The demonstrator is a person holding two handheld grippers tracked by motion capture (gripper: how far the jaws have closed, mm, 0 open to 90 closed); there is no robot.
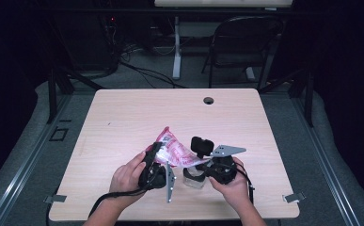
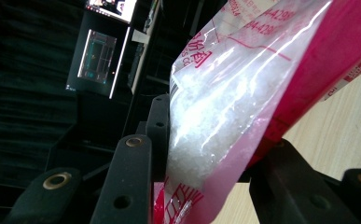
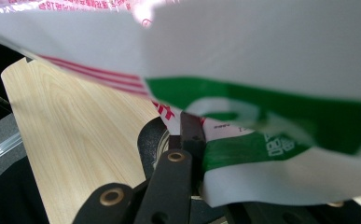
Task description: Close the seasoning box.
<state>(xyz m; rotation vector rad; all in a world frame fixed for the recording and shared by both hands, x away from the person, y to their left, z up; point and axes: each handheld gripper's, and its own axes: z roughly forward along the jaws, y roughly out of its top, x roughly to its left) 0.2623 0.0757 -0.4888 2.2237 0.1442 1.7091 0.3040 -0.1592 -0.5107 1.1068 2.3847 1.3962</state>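
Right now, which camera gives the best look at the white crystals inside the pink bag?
The left gripper view: the bag sits close between the fingers, and the white crystals show through its clear panel. The high view shows the whole bag but too small for its contents. The right gripper view catches a blurred white and green side.

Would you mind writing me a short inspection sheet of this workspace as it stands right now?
Surface: light wooden table, round grommet hole near its far edge.
Job's things: pink and clear bag of white granules, held above a clear container.
Clutter: nothing seen.
Grippers: left gripper clamps the bag's lower end; right gripper is shut on printed packaging in its own view.
Cables: a black cable trails from the left gripper off the near edge.
Surroundings: folding chair, desk leg and floor cables beyond the table.
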